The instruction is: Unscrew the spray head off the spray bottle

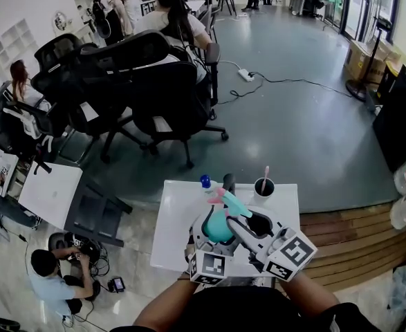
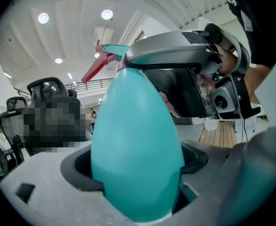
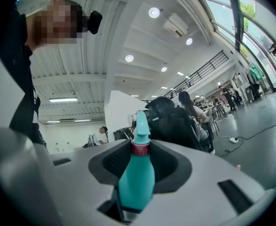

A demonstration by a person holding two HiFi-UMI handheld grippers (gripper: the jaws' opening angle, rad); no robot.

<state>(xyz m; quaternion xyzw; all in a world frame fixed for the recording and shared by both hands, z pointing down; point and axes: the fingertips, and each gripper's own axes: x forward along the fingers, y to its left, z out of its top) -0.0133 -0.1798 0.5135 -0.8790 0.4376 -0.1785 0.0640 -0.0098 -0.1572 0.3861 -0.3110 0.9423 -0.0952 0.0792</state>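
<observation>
The left gripper view is almost filled by the teal spray bottle [image 2: 138, 126]. The left gripper [image 2: 138, 161] has its jaws closed on the wide body of the bottle, and the dark pads [image 2: 76, 167] touch it on both sides. The bottle leans toward 11 o'clock, with its spray head [image 2: 113, 48] and pink trigger [image 2: 94, 70] at the far end, the head sitting on the bottle. The right gripper [image 3: 138, 166] comes in from 2 o'clock to the neck. In the right gripper view its jaws stand partly apart with the neck and its red ring [image 3: 140, 148] between them. Bare dark pad shows on each side of the neck, so the pads do not seem to press on it. In the head view both grippers are close together near 6 o'clock, just beyond the person's forearms [image 1: 162, 308], and they hold the bottle over a small white table [image 1: 178, 213]. At the far edge of the table, toward 12 o'clock, stand a black cup [image 1: 263, 187] with a pink stick [image 1: 264, 175] in it and a blue cap [image 1: 205, 181] on something I cannot identify. Beyond the table is grey floor [image 1: 292, 130]. Black office chairs [image 1: 161, 88] stand at 11 o'clock with seated people [image 1: 168, 9] behind them, and a white power strip [image 1: 246, 75] lies on the floor near 12 o'clock.
</observation>
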